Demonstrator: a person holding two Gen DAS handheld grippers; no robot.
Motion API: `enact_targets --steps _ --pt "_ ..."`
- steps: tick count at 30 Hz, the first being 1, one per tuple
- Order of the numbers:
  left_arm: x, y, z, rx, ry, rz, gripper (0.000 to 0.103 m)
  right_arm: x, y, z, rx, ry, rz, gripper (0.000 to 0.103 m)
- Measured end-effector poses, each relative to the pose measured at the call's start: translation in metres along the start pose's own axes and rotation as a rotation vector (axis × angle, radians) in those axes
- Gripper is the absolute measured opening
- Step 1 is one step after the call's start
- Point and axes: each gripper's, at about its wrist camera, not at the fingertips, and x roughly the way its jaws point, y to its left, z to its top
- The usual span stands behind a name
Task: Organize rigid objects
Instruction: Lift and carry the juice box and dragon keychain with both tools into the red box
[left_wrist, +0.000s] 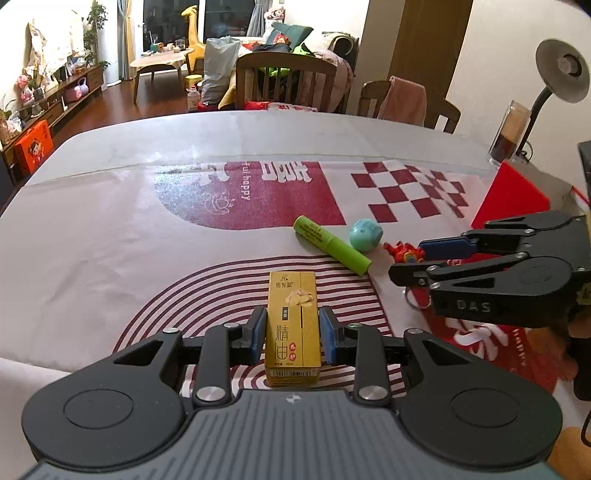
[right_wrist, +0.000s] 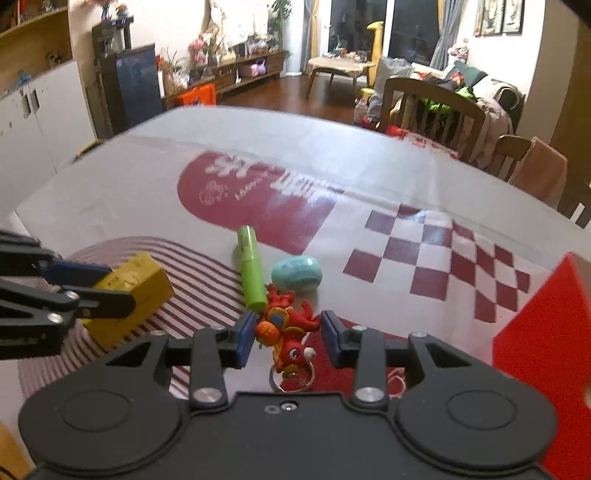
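A yellow box (left_wrist: 291, 295) stands upright on the striped part of the tablecloth, with my left gripper (left_wrist: 293, 332) shut on its sides. The right wrist view shows that box (right_wrist: 147, 280) and the left gripper (right_wrist: 118, 290) at the left. A red dragon keychain (right_wrist: 291, 350) with a metal ring lies between the pads of my right gripper (right_wrist: 288, 338). The left pad touches it and a small gap shows at the right pad. A green tube (right_wrist: 251, 269) and a teal egg-shaped thing (right_wrist: 297, 274) lie just beyond the keychain. In the left wrist view the right gripper (left_wrist: 410, 258) reaches in from the right.
A red box (right_wrist: 546, 325) stands at the right, close to the right gripper. A desk lamp (left_wrist: 561, 70) and a clear jar (left_wrist: 509, 133) stand at the far right corner. Wooden chairs (left_wrist: 284, 81) line the table's far edge.
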Motion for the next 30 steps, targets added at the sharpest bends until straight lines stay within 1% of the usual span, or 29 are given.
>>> enact_targets --steps 4,12,16,19,23,30 --pt "-0.018 -0.001 0.001 -0.016 -0.021 -0.023 0.030 -0.032 0.002 -0.001 0.029 -0.045 0.000 0.037" --pt "-0.067 -0.011 0.000 -0.012 -0.079 -0.073 0.030 -0.102 0.014 -0.003 0.087 -0.143 0.006 0.037" --pt "-0.091 -0.017 -0.001 0.000 -0.106 -0.093 0.030 -0.136 0.019 -0.004 0.107 -0.179 -0.002 0.037" --pt "-0.108 -0.023 -0.001 0.007 -0.127 -0.113 0.030 -0.160 0.022 -0.004 0.119 -0.187 -0.028 0.037" --pt "-0.127 -0.034 0.000 0.035 -0.145 -0.133 0.030 -0.182 0.023 -0.005 0.125 -0.176 -0.071 0.037" --pt "-0.151 -0.056 0.007 0.088 -0.179 -0.167 0.030 -0.212 0.009 -0.007 0.136 -0.165 -0.116 0.037"
